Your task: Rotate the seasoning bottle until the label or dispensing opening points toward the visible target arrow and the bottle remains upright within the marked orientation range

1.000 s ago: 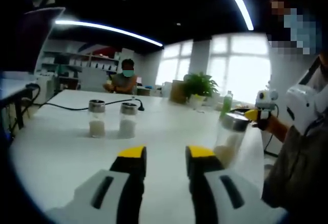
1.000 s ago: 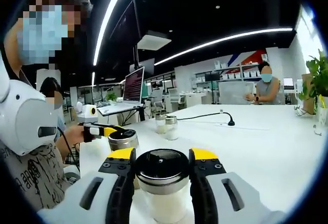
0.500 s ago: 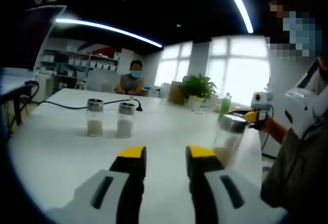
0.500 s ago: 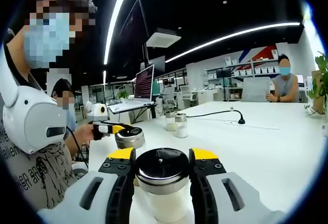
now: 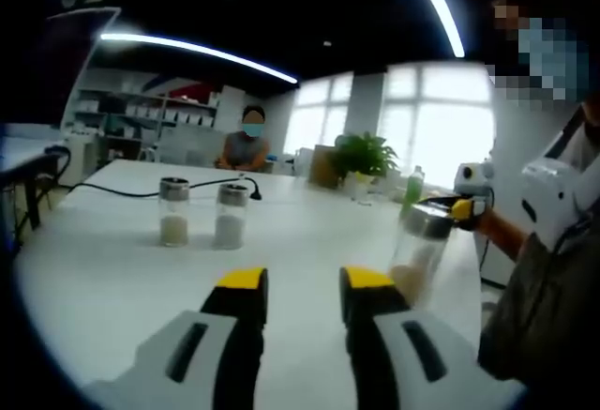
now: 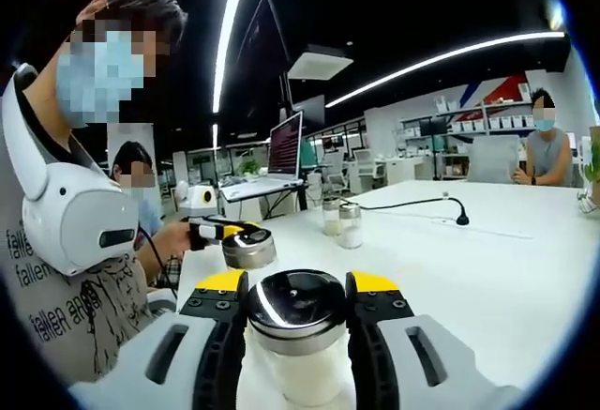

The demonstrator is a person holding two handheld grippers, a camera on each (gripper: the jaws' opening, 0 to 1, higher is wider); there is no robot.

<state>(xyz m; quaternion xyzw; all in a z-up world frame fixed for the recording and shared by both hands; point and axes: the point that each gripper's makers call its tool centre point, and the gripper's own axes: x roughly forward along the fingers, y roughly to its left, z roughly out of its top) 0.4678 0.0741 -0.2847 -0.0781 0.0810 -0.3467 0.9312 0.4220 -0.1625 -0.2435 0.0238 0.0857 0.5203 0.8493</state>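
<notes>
— What carries everything?
— A long white table [image 5: 122,279].
— What sits on it?
— Two glass shaker jars [image 5: 174,211] with metal lids stand upright, just beside each other. A black cable [image 5: 131,194] trails across the far side. A potted plant [image 5: 361,161] and a green bottle [image 5: 413,188] stand near the far edge.

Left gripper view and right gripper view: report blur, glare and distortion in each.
Left gripper view: soft all over, the windows blown out white, the held seasoning bottle smeared; fisheye bends the white table. Right gripper view: sharper, a bright glint on the bottle's metal cap between the right gripper fingers, ceiling light strips curved by the lens.
</notes>
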